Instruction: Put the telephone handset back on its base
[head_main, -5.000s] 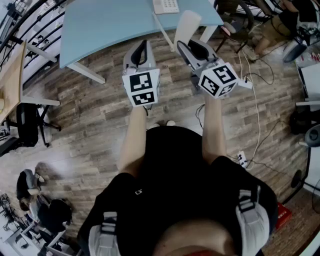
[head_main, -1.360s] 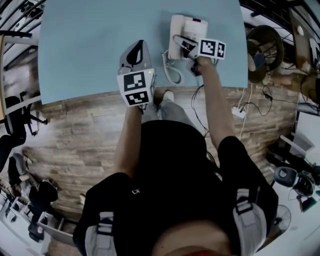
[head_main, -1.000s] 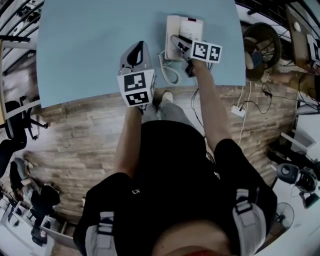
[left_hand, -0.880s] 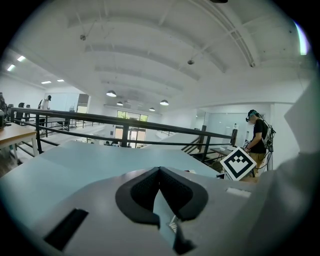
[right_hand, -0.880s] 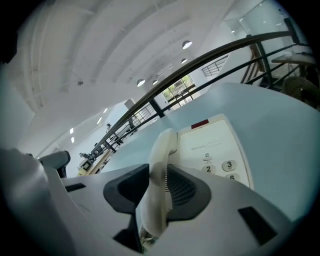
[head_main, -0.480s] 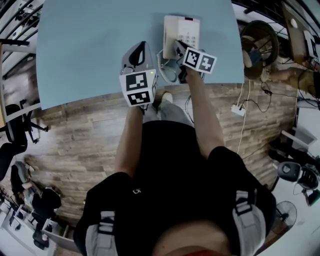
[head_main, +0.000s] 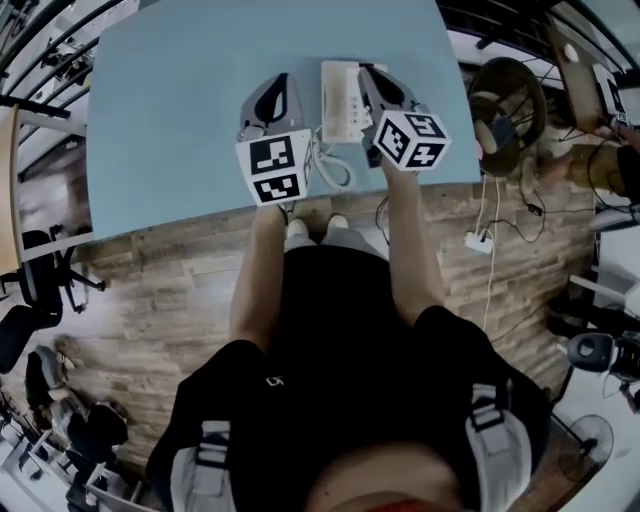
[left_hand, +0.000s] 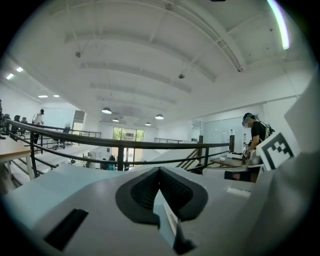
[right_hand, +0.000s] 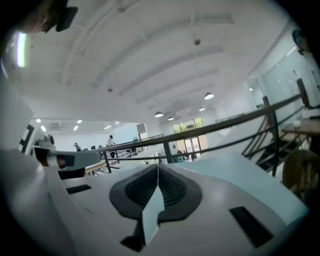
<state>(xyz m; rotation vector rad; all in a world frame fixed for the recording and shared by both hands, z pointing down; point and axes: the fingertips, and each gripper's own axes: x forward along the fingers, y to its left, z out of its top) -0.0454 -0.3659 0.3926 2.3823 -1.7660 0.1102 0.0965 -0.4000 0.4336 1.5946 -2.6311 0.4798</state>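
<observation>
A white telephone (head_main: 344, 100) lies on the light blue table (head_main: 180, 110), near its front edge, with its coiled cord (head_main: 330, 170) trailing toward me. I cannot tell the handset apart from the base in the head view. My left gripper (head_main: 281, 82) hovers just left of the telephone, shut and holding nothing. My right gripper (head_main: 366, 74) hovers at the telephone's right side, also shut and holding nothing. Both gripper views look out level over the table, so the telephone is hidden in them; the left gripper (left_hand: 159, 170) and right gripper (right_hand: 158, 166) show pads pressed together.
An office chair (head_main: 503, 100) stands right of the table. Cables and a power strip (head_main: 480, 241) lie on the wood floor. Dark chairs (head_main: 40, 290) stand at the left. A railing (left_hand: 120, 145) and a person in black (left_hand: 257, 131) are beyond the table.
My right gripper has drawn back off the telephone to its right side. The left gripper has kept its place. The telephone now sits between the two grippers.
</observation>
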